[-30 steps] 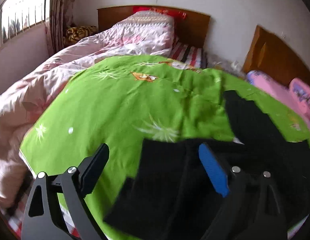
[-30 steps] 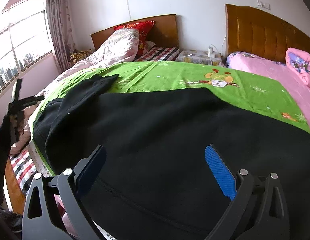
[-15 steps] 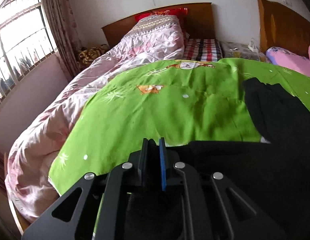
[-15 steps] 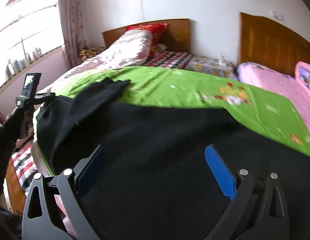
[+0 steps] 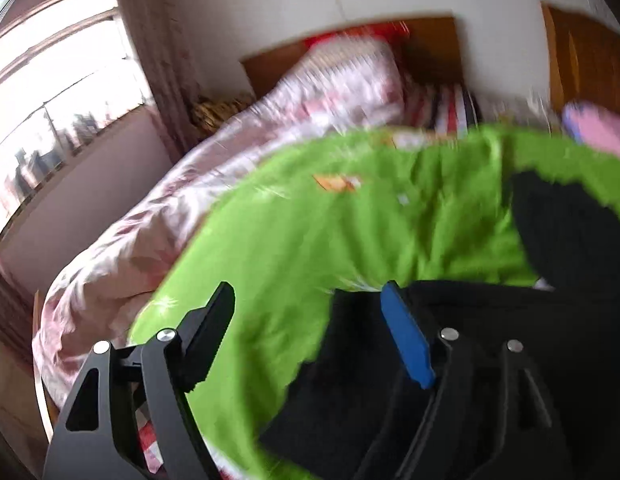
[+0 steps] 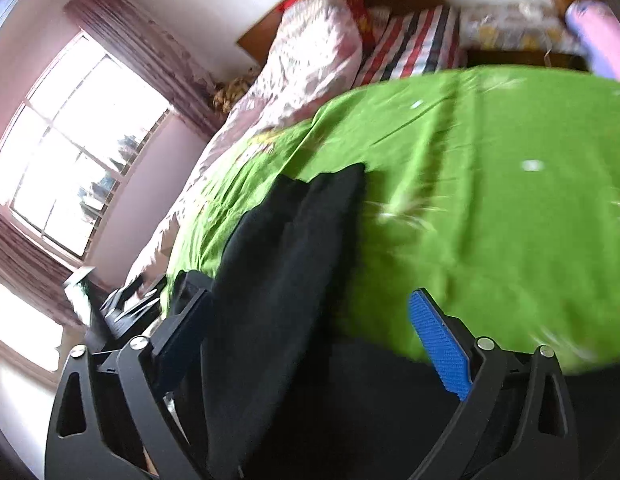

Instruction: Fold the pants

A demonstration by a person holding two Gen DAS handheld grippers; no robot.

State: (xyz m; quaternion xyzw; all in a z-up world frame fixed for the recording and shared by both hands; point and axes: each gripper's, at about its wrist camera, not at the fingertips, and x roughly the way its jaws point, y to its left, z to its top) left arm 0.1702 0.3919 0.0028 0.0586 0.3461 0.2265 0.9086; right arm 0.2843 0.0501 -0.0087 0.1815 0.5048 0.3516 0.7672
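Note:
The black pants lie on the green sheet, filling the lower right of the left wrist view. My left gripper hangs just above their near corner. Its jaws are opening; the blue pad is over the cloth, and the pads press on nothing. In the right wrist view a folded leg of the pants runs up between the fingers of my right gripper. Those jaws are wide and closing, and they do not pinch the cloth. The picture is blurred.
A pink quilt covers the bed's left side, below a window. A wooden headboard stands at the back, with a second one to the right. Bare green sheet spreads right of the pants. The other gripper shows at the bed's left edge.
The left gripper shut at the pants' edge half a second ago and has opened again. The right gripper has swung left and rolled, from over the broad black cloth to the folded leg.

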